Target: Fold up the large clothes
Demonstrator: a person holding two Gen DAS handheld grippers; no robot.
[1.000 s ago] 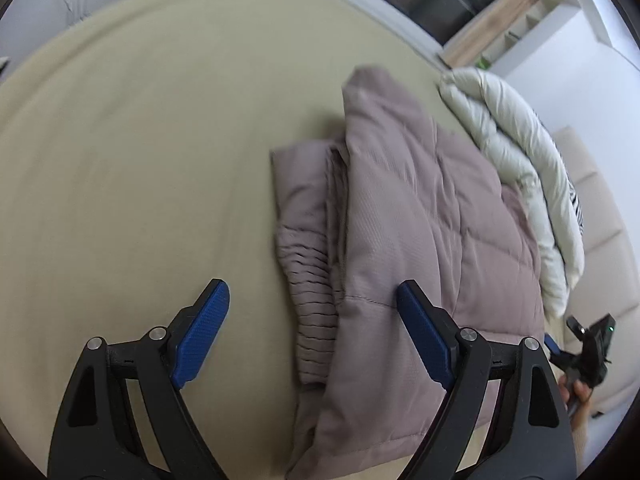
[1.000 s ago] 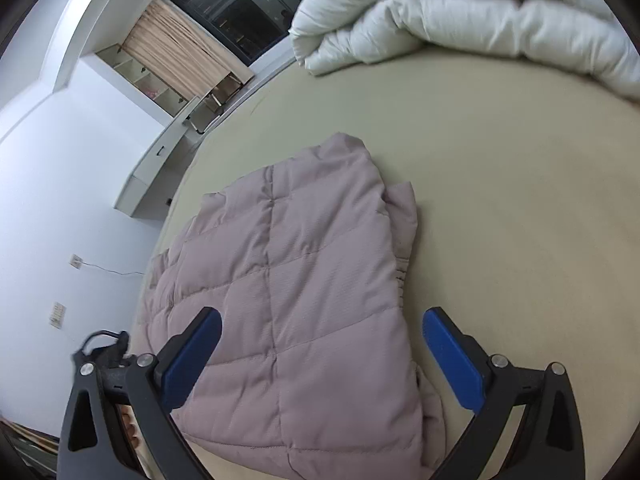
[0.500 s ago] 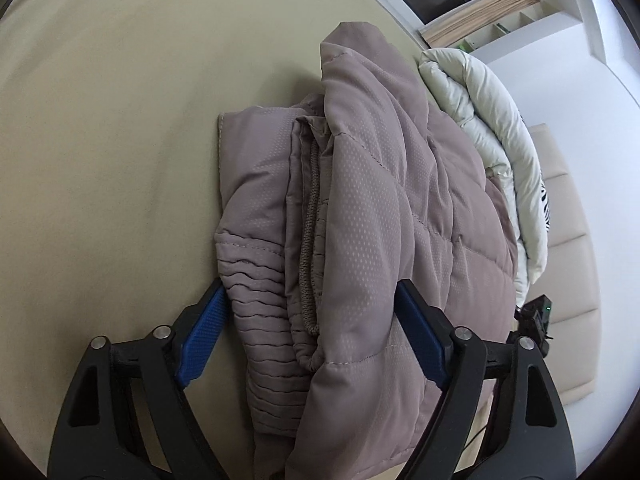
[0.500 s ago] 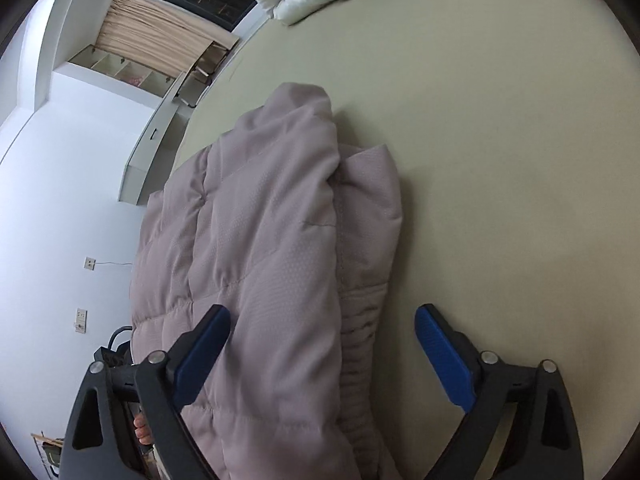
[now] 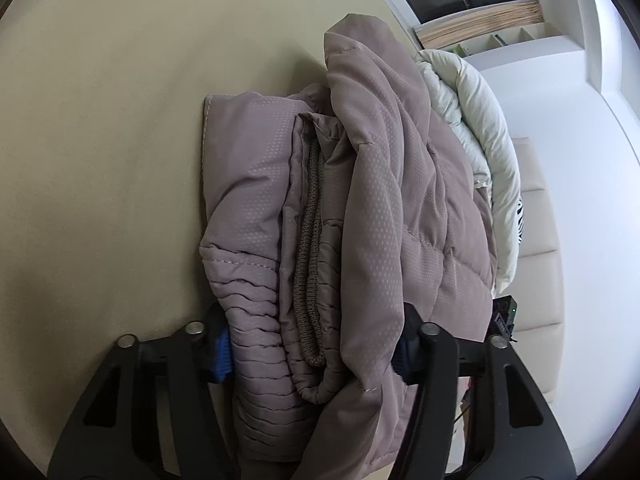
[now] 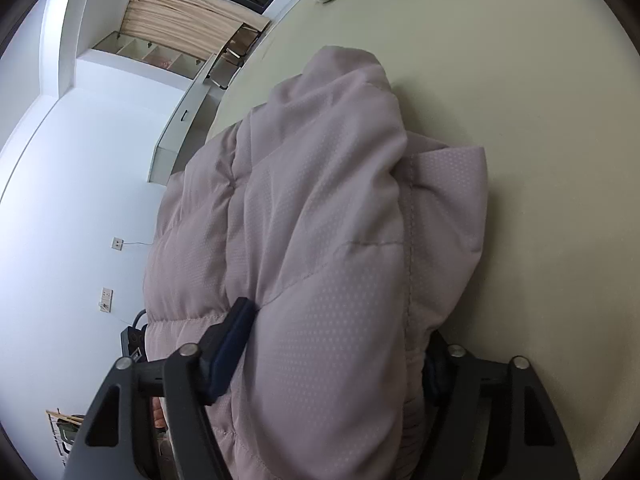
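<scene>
The quilted mauve jacket (image 5: 372, 208) lies partly folded on the beige bed (image 5: 100, 140), with the white duvet (image 5: 476, 120) beyond it. A second ago both grippers hung spread above the jacket's near edge; now both straddle that edge. The left gripper (image 5: 316, 350) is closing on the stacked left end, pads against the cloth. The right gripper (image 6: 336, 348) is closing on the puffy right end, though its right pad is mostly hidden. Probably both ends get lifted together for the next fold.
</scene>
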